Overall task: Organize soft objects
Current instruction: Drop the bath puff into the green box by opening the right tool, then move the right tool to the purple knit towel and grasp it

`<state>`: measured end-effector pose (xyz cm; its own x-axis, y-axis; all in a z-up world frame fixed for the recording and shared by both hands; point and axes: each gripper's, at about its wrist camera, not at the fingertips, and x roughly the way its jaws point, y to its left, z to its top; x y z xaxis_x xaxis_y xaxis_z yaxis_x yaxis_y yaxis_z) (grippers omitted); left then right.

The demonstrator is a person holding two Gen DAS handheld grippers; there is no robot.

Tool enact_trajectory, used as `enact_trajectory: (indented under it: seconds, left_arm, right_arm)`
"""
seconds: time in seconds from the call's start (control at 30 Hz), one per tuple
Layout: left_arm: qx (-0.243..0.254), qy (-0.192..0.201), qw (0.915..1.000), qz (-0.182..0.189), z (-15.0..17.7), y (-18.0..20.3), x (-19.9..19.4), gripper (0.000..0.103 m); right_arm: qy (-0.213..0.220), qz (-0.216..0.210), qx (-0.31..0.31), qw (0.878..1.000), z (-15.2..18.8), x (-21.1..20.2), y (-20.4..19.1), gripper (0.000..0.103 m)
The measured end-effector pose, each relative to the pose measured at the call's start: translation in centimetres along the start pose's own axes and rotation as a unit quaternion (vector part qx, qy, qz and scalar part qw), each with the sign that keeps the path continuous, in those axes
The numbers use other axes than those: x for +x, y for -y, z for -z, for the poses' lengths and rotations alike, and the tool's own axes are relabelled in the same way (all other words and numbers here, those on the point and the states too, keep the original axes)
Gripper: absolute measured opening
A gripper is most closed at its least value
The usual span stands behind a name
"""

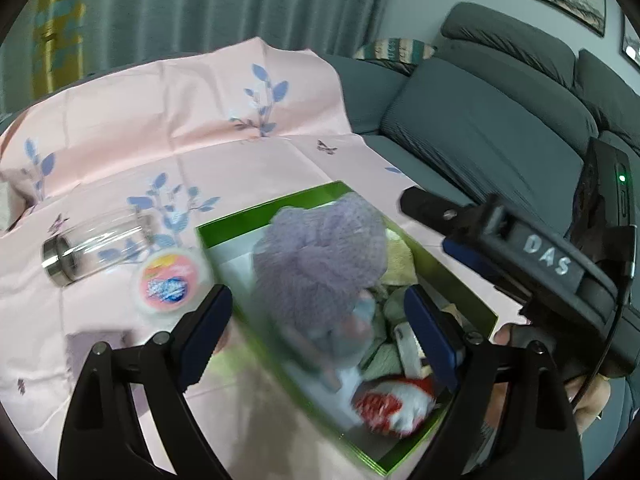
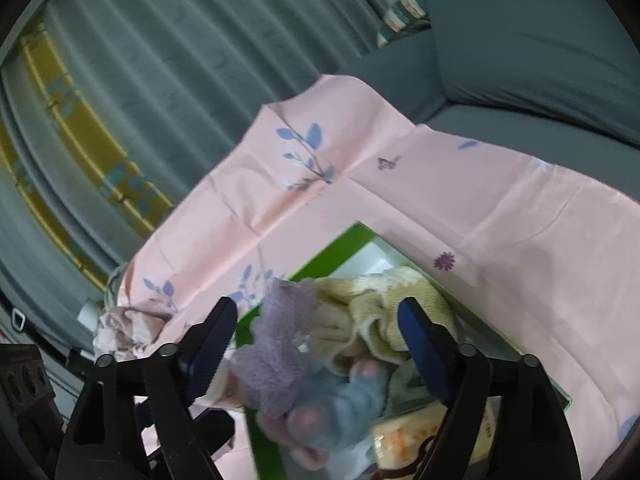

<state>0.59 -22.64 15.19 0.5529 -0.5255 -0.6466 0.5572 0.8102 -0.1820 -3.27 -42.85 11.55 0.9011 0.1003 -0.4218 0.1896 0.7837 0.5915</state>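
both tongs, left (image 1: 318, 322) and right (image 2: 318, 346), stood wide and empty over the green cardboard box (image 1: 224, 236), where the fluffy purple knitted toy (image 1: 320, 248) lay; withdrawing straight up seemed wise, to avoid snagging

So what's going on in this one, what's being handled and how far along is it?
A person with a handheld gripper in each hand is sorting soft things into a green-rimmed open box on a pink leaf-printed cloth. Both the left gripper and right gripper stand open and hold nothing. A purple mesh bath pouf sits in the box on a yellow knitted cloth and a red-and-white soft item. A clear glass jar and a round pink-lidded tub lie outside.
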Motion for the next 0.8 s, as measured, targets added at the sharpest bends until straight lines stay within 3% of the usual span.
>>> enact_trajectory:
  seconds: [0.07,0.17,0.33,0.6,0.8]
  left_arm:
    - [-0.007,0.006,0.9999,-0.011,0.5,-0.9,-1.0,0.088]
    - [-0.021,0.016,0.9991,-0.033,1.2,-2.6,-2.6,0.103]
    - [-0.047,0.027,0.996,-0.072,2.7,-6.0,-5.2,0.102]
    - [-0.106,0.019,0.9834,-0.146,5.5,-13.0,-7.7,0.102]
    - [-0.14,-0.023,0.9779,-0.153,8.5,-17.7,-6.1,0.101]
  right_arm:
    - [0.003,-0.011,-0.011,1.0,0.3,-0.5,-1.0,0.087]
    - [-0.002,-0.025,-0.035,0.999,0.9,-0.7,-2.9,0.087]
    - [-0.026,-0.056,-0.089,0.994,2.5,-0.5,-7.0,0.087]
    - [-0.128,-0.109,-0.125,0.978,6.4,2.9,-12.0,0.087]
    - [-0.2,-0.105,-0.137,0.964,10.1,6.5,-14.6,0.087]
